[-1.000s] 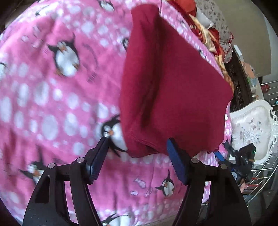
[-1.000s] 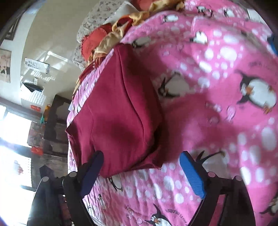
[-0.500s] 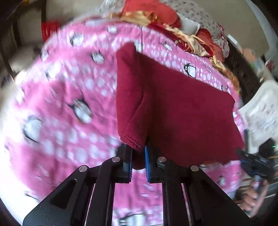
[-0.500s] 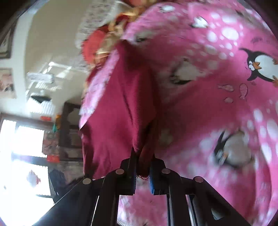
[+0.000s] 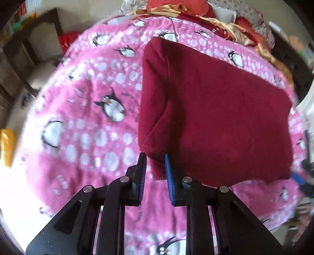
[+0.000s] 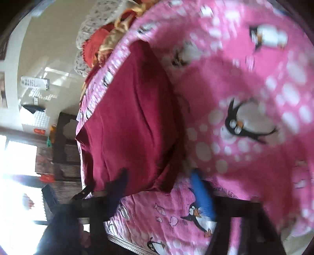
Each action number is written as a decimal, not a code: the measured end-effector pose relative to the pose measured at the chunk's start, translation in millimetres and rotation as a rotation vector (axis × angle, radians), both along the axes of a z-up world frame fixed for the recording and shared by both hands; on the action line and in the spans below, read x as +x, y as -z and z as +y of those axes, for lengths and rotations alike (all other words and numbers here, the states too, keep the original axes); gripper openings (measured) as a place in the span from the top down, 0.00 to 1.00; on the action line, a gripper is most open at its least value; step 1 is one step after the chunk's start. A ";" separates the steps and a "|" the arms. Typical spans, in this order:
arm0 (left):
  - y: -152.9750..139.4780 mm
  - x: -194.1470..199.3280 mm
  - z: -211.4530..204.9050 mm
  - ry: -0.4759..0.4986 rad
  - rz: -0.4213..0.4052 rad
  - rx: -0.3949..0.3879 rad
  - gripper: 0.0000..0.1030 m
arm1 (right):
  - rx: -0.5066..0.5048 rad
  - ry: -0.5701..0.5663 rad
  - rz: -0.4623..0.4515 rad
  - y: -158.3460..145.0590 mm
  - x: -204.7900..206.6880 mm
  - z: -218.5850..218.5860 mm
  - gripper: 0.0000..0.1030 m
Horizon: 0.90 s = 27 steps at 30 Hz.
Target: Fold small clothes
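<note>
On the pink penguin blanket [image 5: 82, 109] lies the dark red garment [image 5: 215, 117], folded into a rough rectangle and filling the middle and right of the left wrist view. At its near left corner, the left gripper [image 5: 155, 172] stands with its blue pads narrowly apart, the hem of that corner hanging between them; whether the pads actually press the cloth I cannot tell. Far behind the garment, a heap of red and gold clothes [image 5: 206, 11] sits at the blanket's far edge. Only this view shows the dark furniture [image 5: 25, 49] at the far left.

The right wrist view is blurred. At its left it alone shows a bright window [image 6: 13, 157] and a pale wall. The dark red garment [image 6: 133, 121] lies left of centre there, on the blanket [image 6: 255, 157]. The right gripper [image 6: 161, 188] is spread wide, its dark finger over the garment's near edge and its blue finger [image 6: 202, 194] to the right over bare blanket, holding nothing.
</note>
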<state>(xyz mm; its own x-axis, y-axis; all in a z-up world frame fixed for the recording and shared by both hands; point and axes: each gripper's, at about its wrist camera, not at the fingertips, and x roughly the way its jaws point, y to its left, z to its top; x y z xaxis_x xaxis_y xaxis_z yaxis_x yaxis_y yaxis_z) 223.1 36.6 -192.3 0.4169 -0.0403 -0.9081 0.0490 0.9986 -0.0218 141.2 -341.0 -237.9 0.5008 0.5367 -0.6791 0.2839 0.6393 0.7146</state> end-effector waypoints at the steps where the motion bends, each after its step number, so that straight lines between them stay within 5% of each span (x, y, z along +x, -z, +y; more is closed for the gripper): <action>1: -4.6 -3.0 -1.0 -0.001 -0.011 0.010 0.83 | -0.014 -0.006 -0.009 -7.0 -1.3 1.2 0.30; 6: -32.3 -15.2 -8.5 0.009 -0.069 0.023 0.65 | -0.105 -0.023 -0.070 -44.0 -4.7 21.4 0.30; 12: -47.9 -27.7 -0.9 -0.001 -0.098 0.031 0.65 | -0.246 -0.060 -0.128 -81.9 -0.4 56.8 0.29; 14: -45.9 -30.1 14.2 -0.019 -0.073 -0.036 0.65 | -0.313 -0.073 -0.151 -91.3 -3.8 67.6 0.27; 17: -33.2 -29.7 41.9 -0.082 -0.003 -0.176 0.52 | -0.411 -0.064 -0.199 -103.9 -9.5 83.2 0.25; 20: -19.8 -26.2 61.1 -0.131 0.024 -0.217 0.50 | -0.441 -0.069 -0.264 -113.1 -3.3 101.1 0.19; 27: 16.5 1.3 65.6 -0.127 0.114 -0.438 0.50 | -0.258 -0.302 -0.225 -93.4 58.8 146.6 0.19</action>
<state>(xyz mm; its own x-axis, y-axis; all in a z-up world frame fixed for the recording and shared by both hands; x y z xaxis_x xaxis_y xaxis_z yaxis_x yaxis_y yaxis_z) 224.4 102.1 -208.8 0.3414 -0.3853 -0.8573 -0.0998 0.8921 -0.4407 200.0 -194.5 -144.5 0.4986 0.5088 -0.7018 -0.0868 0.8349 0.5436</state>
